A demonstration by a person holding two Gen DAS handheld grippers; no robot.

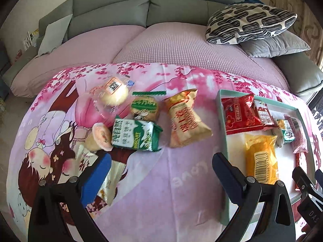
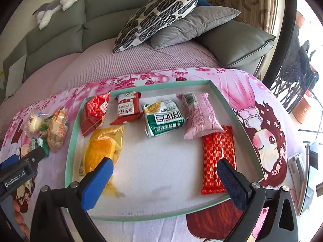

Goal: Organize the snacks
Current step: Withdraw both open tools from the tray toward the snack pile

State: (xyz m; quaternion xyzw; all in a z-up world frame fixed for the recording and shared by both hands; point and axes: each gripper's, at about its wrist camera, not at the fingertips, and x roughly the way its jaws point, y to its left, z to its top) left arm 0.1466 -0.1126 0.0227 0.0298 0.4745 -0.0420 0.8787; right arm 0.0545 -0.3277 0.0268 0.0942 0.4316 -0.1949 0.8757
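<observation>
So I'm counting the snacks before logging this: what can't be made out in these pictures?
- White packet, left wrist view: the left gripper's blue finger hides much of it.
- Red wafer bar, left wrist view: only a sliver shows.
- Loose snacks, right wrist view: bunched, too small to count.

You have a pink cartoon-print cloth (image 1: 161, 181) as your surface. The shallow green-rimmed tray (image 2: 69, 151) sits on it. Left of the tray lie a tan packet (image 1: 186, 119), a green-and-white packet (image 1: 135, 135), a round green-labelled biscuit (image 1: 144, 106) and a wrapped bun (image 1: 115, 94).
</observation>
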